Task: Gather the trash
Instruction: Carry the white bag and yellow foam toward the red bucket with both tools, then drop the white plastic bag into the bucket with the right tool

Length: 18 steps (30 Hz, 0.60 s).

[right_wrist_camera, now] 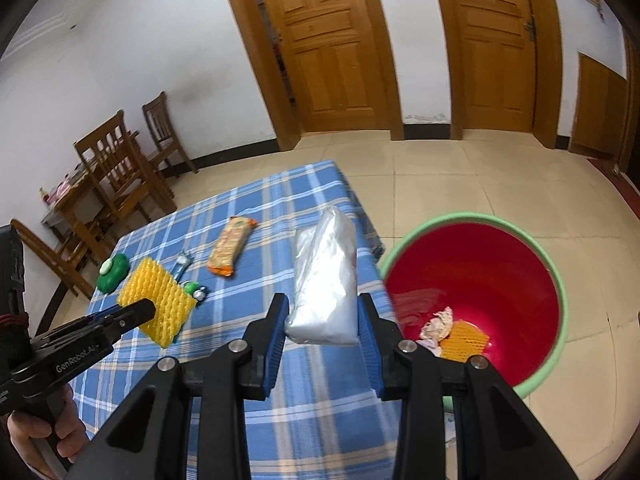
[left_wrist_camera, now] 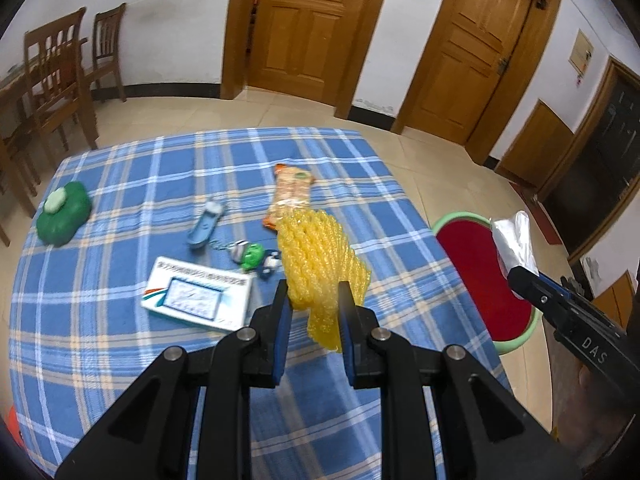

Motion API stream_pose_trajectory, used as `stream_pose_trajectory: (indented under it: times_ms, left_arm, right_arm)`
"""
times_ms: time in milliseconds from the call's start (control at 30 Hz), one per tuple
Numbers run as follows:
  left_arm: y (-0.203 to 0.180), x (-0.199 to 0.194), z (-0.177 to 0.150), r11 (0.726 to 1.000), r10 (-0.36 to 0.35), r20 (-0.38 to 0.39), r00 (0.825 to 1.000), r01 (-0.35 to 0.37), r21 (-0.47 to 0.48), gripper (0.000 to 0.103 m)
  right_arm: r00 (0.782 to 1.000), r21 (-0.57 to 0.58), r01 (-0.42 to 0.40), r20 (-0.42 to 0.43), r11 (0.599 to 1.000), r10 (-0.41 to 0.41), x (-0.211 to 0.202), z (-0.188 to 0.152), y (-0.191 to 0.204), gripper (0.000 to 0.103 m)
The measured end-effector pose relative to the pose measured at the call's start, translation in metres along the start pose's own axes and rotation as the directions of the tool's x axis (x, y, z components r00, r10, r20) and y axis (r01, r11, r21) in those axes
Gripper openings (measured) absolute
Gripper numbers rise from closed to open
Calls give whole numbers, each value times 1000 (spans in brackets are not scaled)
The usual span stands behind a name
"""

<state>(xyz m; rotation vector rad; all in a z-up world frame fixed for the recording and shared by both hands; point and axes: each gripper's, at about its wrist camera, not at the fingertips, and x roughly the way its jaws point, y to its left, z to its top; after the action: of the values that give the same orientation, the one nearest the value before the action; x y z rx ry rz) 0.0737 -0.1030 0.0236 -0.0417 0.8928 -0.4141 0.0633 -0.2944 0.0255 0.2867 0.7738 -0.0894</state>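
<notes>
Gripping a yellow foam net (left_wrist_camera: 316, 252) in the left gripper (left_wrist_camera: 313, 300), jaws closed on its lower end, most of it standing free above the table (left_wrist_camera: 120, 352) near the right edge. Pinching a clear plastic bag (right_wrist_camera: 326, 280) in the right gripper (right_wrist_camera: 323, 312), pads pressing its base, hanging near that same edge and short of the red bin (right_wrist_camera: 480, 264) on the floor just beside the table. Risking a slip: thin slick film and springy foam, both held by only one end. Risking a miss too, letting go before clearing the green rim. Leaving a snack wrapper (left_wrist_camera: 291, 190) lying near the table's middle, possibly overlooked among the keys (left_wrist_camera: 248, 254), box (left_wrist_camera: 198, 298) and green pouch (left_wrist_camera: 63, 214).
</notes>
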Motion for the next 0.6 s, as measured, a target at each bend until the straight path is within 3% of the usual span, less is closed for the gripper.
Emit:
stream_pose_trajectory:
  times_ms: [600]
  left_arm:
    - [-85,40,11,983,-55,-68,996,66,170,21]
  right_arm:
    - [997,176,76,-7,981,-76,-6,-13,-82,37]
